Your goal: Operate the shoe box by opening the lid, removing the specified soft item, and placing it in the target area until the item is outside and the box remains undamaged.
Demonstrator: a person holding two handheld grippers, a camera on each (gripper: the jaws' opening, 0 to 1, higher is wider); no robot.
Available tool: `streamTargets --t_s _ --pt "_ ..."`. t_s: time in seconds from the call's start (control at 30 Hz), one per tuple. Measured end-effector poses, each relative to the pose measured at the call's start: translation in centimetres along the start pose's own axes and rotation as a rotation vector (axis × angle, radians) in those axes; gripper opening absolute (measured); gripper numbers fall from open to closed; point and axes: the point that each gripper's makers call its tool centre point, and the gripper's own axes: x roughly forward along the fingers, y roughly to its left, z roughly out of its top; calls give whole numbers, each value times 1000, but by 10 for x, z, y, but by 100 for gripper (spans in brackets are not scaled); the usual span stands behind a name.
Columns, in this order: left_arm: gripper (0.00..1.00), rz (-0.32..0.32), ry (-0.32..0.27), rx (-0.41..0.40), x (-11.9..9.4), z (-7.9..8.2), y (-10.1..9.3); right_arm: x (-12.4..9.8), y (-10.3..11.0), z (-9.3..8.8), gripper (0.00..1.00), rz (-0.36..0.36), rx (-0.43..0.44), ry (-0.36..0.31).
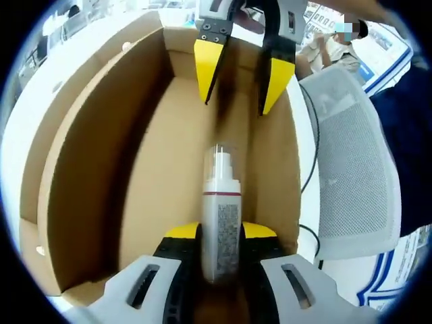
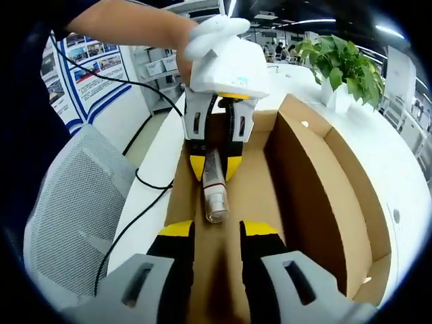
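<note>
Bottle held, still in the box

Box [image 1: 88, 169] is open on the white table [image 2: 398, 175]. Your left gripper [image 1: 221, 233] is closed tight on the white bottle [image 1: 221, 202], low inside the box, near its floor. Your right gripper [image 2: 216, 233] is open and holds nothing. You must still lift the bottle out and set it down.

- Shoe box [image 1: 88, 175]: plain brown cardboard.
- Bottle [image 1: 221, 223]: white with a dark red band and clear cap.
- Left hand-held gripper [image 1: 221, 237]: yellow-tipped black jaws.
- Desk [image 2: 398, 182]: white.
</note>
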Motion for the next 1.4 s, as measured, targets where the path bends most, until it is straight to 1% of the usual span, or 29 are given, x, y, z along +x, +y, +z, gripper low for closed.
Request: streamTargets --t_s 0.23,0.4,0.53,0.6,0.77,0.87,1.03,1.2,1.3,1.4 --pt "19 -24 -33 5 -8 11 -7 -2 2 8 26 1 -31 -7" --pt "19 -28 -72 25 -19 25 -12 -5 5 15 26 1 -45 -22" --pt "19 -39 -104 26 -28 36 -18 -8 6 18 25 -5 -71 -21" --pt "19 -40 -118 41 -32 41 -20 -11 6 20 24 -9 -80 -24" --pt "19 -57 -162 39 -41 54 -25 -19 7 30 23 -11 -91 -51" --pt "19 -64 -167 49 -44 59 -30 -22 9 32 23 -11 -99 -54" --pt "19 -67 -168 57 -46 63 -33 -23 13 32 23 -3 -110 -45" --pt "19 -75 -186 62 -51 70 -39 -25 18 32 23 -2 -122 -39" --pt "19 -86 -201 57 -54 74 -43 -26 20 34 22 -1 -128 -44" --pt "19 -90 -203 60 -56 77 -49 -28 23 37 21 2 -135 -51"
